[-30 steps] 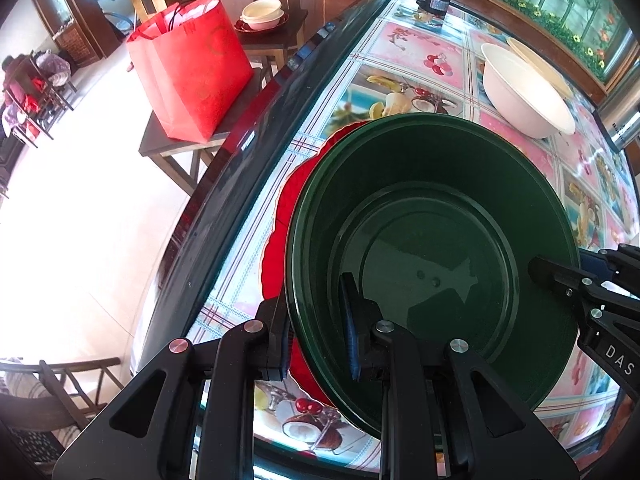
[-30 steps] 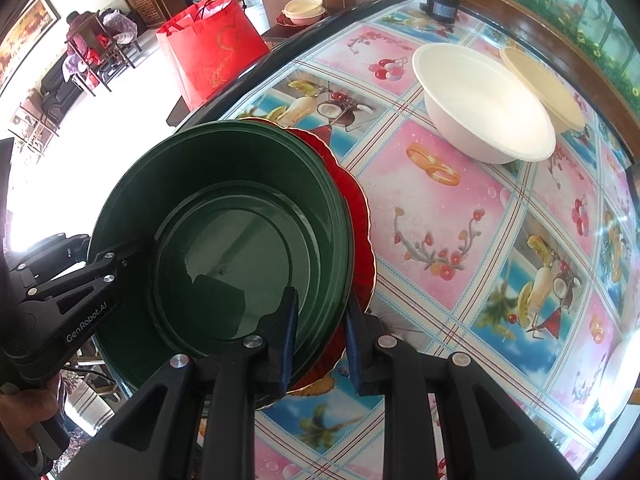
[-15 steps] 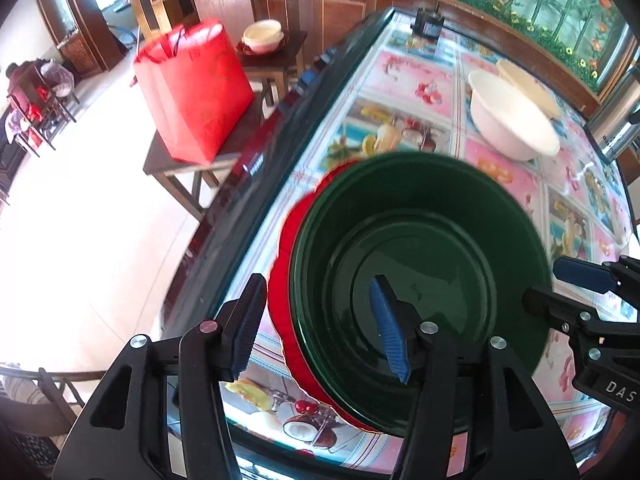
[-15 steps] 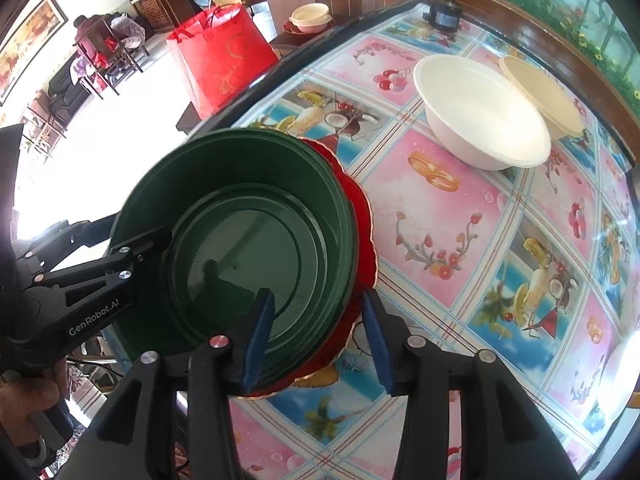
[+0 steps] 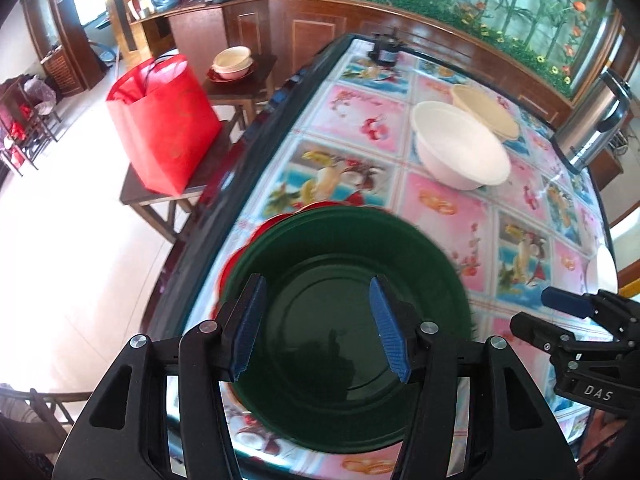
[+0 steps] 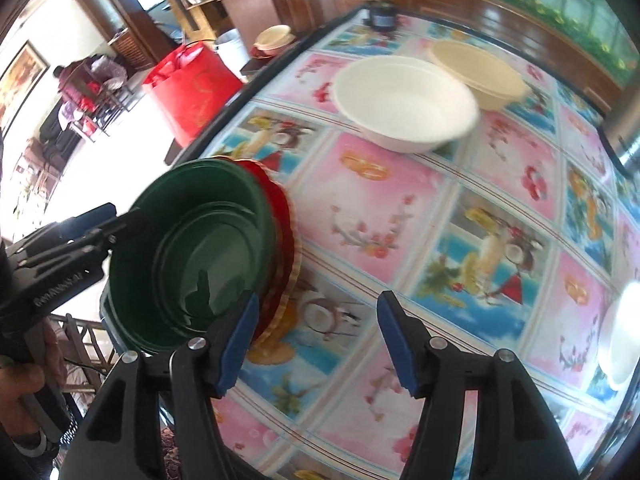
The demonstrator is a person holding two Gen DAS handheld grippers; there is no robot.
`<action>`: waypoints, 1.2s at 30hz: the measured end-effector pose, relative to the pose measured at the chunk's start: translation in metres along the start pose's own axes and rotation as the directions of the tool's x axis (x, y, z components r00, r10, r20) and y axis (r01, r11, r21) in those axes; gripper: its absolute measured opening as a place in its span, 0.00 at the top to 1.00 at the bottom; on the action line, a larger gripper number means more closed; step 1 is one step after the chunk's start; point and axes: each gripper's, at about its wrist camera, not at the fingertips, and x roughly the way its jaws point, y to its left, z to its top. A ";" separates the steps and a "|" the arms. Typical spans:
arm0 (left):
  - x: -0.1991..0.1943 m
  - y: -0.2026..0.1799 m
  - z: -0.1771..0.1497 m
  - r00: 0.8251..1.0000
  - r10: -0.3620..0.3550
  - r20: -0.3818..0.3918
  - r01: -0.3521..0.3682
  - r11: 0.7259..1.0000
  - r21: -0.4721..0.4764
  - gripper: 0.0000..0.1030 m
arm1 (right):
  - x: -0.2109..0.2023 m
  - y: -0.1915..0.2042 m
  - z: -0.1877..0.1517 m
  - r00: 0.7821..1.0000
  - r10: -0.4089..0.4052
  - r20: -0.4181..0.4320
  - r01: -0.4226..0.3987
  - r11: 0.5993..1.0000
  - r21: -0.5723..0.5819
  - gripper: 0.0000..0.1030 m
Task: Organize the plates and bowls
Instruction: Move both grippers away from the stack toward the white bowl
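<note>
— Fingers first: how do they stand?

— Left gripper (image 5: 316, 326) has its blue pads (image 5: 387, 332) apart above the green bowl (image 5: 348, 320), touching none of it. Right gripper (image 6: 316, 342) has its jaws opening, with only patterned tablecloth (image 6: 400, 216) seen between them; its left pad (image 6: 240, 344) sits just beside the bowl's near rim, and I cannot tell if it touches.

— And the bowl itself?

— Upright, mouth facing up, round, so no long axis to speak of. It sits nested on a red scalloped plate (image 6: 286, 224), whose rim shows past the bowl's far and left side in the left wrist view. Both rest at the near left edge of the table (image 5: 224, 200).

— What lies further out?

— Far across the cloth, a white bowl (image 6: 404, 100) stands mouth up, with a cream bowl (image 6: 480, 68) just behind it, apparently touching. A steel flask (image 5: 592, 128) stands at the far right. Off the table to the left, a red bag (image 5: 164, 124) sits on a low wooden bench (image 5: 132, 192).
</note>
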 end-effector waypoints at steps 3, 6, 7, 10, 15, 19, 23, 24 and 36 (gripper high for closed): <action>0.002 -0.016 0.007 1.000 -0.012 0.000 0.012 1.000 0.022 0.47 | -0.004 -0.016 -0.004 1.000 -0.010 0.001 0.009 0.999 0.034 0.40; 0.004 -0.031 0.015 1.000 -0.023 -0.002 0.023 0.999 0.041 0.47 | -0.009 -0.034 -0.008 1.000 -0.020 0.004 0.020 0.997 0.070 0.40; 0.005 -0.036 0.017 1.000 -0.024 -0.002 0.024 0.998 0.050 0.47 | -0.010 -0.040 -0.010 1.000 -0.022 0.005 0.021 0.996 0.082 0.40; 0.009 -0.054 0.024 1.000 -0.023 -0.008 0.024 0.996 0.082 0.47 | -0.013 -0.059 -0.013 0.999 -0.031 0.009 0.030 0.992 0.119 0.39; 0.016 -0.079 0.036 1.000 -0.029 -0.009 0.030 0.993 0.117 0.47 | -0.017 -0.085 -0.018 0.999 -0.036 0.015 0.033 0.985 0.171 0.39; 0.024 -0.095 0.047 0.999 -0.039 -0.009 0.039 0.990 0.132 0.47 | -0.019 -0.103 -0.020 0.999 -0.040 0.015 0.036 0.979 0.199 0.39; 0.032 -0.106 0.061 0.999 -0.040 -0.010 0.041 0.989 0.139 0.47 | -0.018 -0.117 -0.017 0.999 -0.046 0.016 0.041 0.975 0.218 0.38; 0.034 -0.106 0.064 0.999 -0.040 -0.011 0.041 0.990 0.138 0.47 | -0.017 -0.121 -0.016 0.999 -0.046 0.015 0.041 0.974 0.224 0.38; 0.067 -0.102 0.104 0.999 -0.016 -0.034 0.020 0.993 0.116 0.47 | -0.008 -0.135 0.034 0.997 -0.049 0.051 0.037 0.974 0.224 0.35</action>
